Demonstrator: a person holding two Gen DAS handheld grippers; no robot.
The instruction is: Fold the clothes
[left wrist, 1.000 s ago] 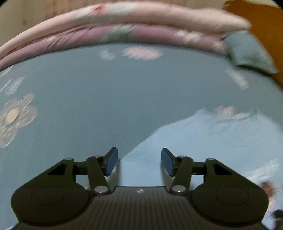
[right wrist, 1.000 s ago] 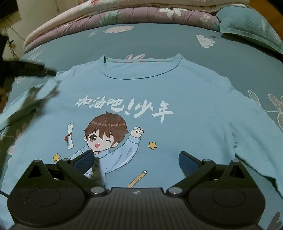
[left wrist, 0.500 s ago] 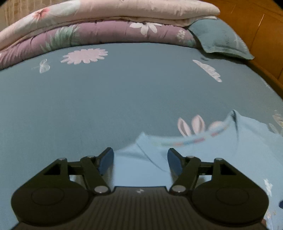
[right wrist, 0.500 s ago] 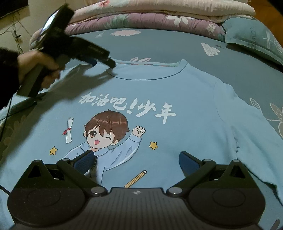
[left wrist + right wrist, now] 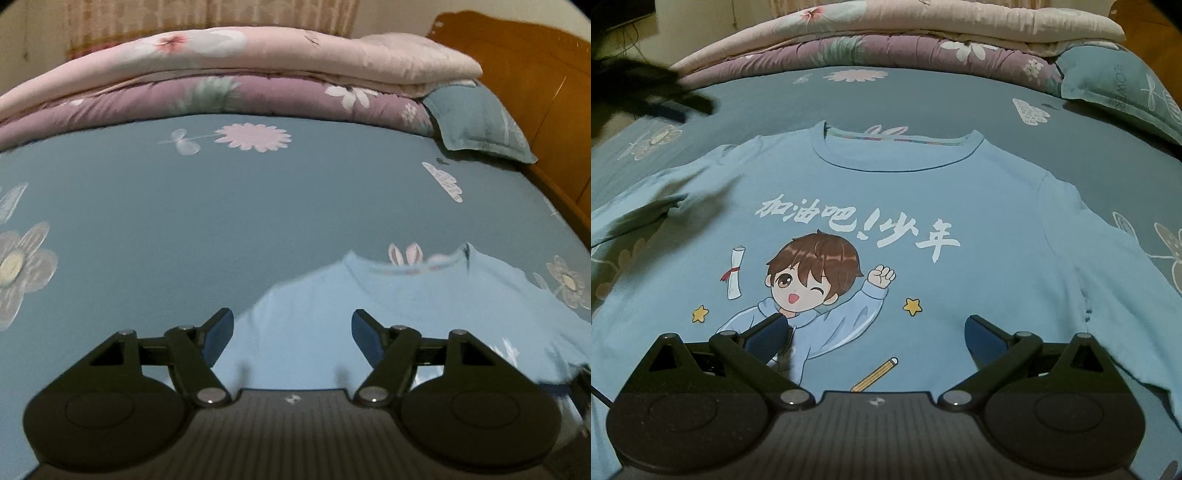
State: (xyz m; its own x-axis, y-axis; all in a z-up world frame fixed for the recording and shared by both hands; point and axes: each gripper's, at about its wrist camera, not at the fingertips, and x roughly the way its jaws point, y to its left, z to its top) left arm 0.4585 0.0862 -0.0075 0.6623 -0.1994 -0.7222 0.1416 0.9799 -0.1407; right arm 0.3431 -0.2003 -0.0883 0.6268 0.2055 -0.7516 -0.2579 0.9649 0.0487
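Half a second ago my left tongs point(image 5: 291, 332) sat right at the collar; now they've pulled back, wide and empty, over the left shoulder of the blue shirt point(image 5: 960, 206), so no fold has begun. My right tongs point(image 5: 875, 332), wide too, hover over the chest print. Only the right view shows the shirt flat, face-up on the bed point(image 5: 221, 206).
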